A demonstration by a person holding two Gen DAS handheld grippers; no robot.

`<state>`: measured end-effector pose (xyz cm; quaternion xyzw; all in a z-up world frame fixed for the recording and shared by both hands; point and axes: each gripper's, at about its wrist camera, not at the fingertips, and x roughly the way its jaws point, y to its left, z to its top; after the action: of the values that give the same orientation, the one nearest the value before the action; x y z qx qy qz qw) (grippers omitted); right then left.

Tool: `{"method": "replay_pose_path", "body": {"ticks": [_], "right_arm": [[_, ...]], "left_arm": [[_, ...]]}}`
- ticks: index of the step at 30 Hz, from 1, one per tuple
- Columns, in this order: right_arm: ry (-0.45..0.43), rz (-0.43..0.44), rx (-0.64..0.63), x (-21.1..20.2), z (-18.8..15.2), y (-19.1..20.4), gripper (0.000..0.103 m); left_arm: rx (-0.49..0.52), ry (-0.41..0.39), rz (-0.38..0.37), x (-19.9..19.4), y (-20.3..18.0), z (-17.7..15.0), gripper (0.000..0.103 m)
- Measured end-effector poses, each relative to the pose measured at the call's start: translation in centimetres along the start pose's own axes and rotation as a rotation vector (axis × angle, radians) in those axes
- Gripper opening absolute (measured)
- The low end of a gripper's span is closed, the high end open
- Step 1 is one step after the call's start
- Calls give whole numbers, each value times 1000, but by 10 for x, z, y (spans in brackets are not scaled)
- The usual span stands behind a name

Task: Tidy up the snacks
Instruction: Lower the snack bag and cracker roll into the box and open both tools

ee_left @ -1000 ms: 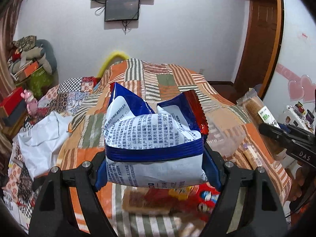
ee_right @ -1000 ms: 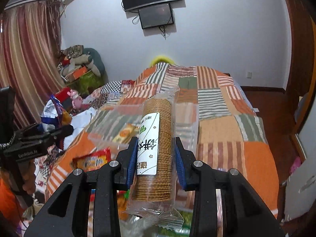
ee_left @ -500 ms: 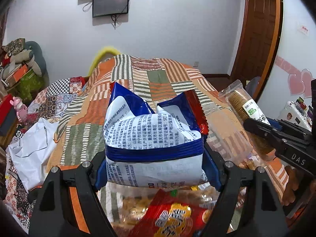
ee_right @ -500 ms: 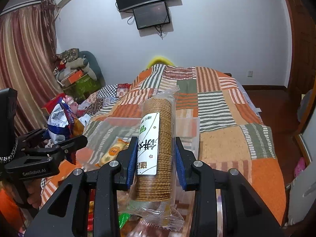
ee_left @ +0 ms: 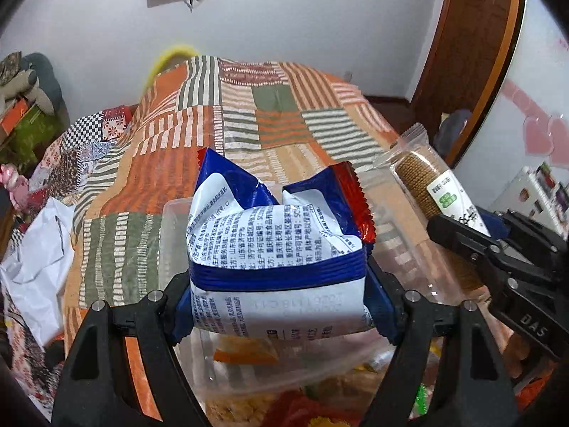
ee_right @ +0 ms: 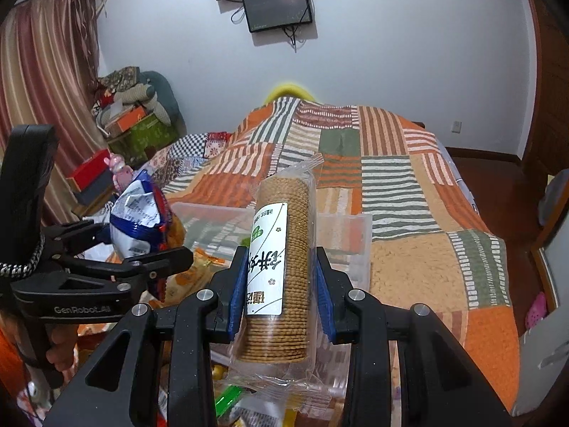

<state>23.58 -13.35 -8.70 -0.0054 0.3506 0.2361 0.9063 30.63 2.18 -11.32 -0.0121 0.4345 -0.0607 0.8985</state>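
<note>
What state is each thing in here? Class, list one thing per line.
Left hand-held gripper: shut on the blue-and-white snack bag.
Blue-and-white snack bag: sealed, crumpled, held in the air.
Right hand-held gripper: shut on the biscuit sleeve.
Biscuit sleeve: sealed, held upright.
Clear plastic bin: lidless, on the quilt.
Wall screen: dark.

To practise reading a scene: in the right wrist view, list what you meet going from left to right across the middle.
Left gripper → blue-and-white snack bag → biscuit sleeve in the right gripper → bare patchwork bedspread.
</note>
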Motion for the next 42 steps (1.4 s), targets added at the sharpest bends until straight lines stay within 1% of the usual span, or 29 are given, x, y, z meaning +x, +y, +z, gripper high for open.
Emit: {"method": "replay_pose_path", "body": {"ticks": [5,10,13,15,19,20,22,26,30,33,36,38,41,42], "right_arm": [[38,-11,-5,14,-1,-2,32],[69,-14,2,25,-1,-6,32],[88,-15,-5,28,-3,-5,32],[100,-21,-15,30,-5,-4,32],[126,-25,-8,36,-6,-7,32],[130,-21,-1,36,-6,-9,35],[126,-12,5,35,-6,-11,35],[111,-22,-13,26,-4,-8,35],[96,-15,-20,19,-3,-5,35],[86,-17,-29,15,-2,-2,35],[76,-6,-34,11,0,-1,38],[65,15,-51,8,2,3,39],[50,8,-77,6,5,9,39],[47,9,-82,6,7,10,40]], "left_arm": [[3,54,-6,17,-1,4,79],[10,130,-17,36,-3,7,80],[8,146,-8,42,-4,6,84],[11,160,-2,47,-4,4,85],[-9,191,-20,51,-1,1,86],[-17,192,-24,51,0,0,86],[-20,191,-24,51,1,0,87],[-18,189,-25,48,2,-1,88],[-28,198,-54,46,4,-2,89],[-25,189,-46,43,5,-3,90],[-32,163,-81,37,7,-3,90],[-13,145,-86,31,5,-5,90],[27,125,-77,25,1,-7,90],[38,116,-85,22,-1,-9,90]]}}
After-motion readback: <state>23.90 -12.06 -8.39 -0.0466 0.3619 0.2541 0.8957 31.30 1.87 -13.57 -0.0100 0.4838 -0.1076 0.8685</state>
